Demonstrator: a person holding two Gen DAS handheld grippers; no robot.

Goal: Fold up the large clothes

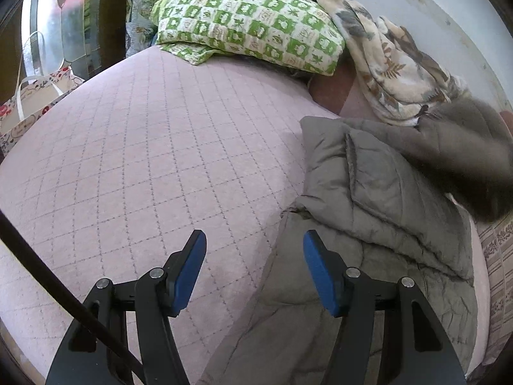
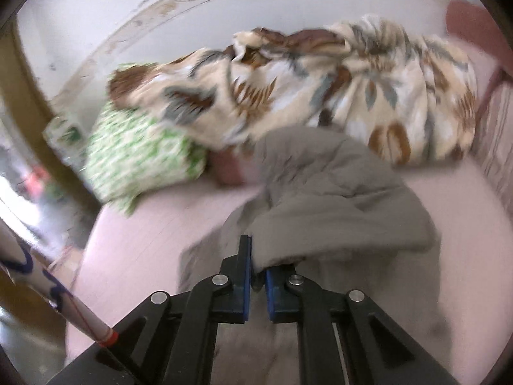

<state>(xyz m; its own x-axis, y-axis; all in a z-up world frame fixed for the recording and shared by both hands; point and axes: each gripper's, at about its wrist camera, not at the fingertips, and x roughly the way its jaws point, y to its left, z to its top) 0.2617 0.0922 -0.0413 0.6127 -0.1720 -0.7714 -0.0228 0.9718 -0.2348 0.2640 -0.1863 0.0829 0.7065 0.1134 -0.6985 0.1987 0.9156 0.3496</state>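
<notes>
My right tongs (image 2: 254,261) are clamped on a thin edge of the grey padded coat (image 1: 378,199) lying along the bed's (image 1: 134,147) right side, left tongs (image 1: 255,253) apart over it, so the bulky fabric could slip free mid-fold.

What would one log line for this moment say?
right gripper: shut on jacket | left gripper: open, empty, over jacket edge | bed
</notes>
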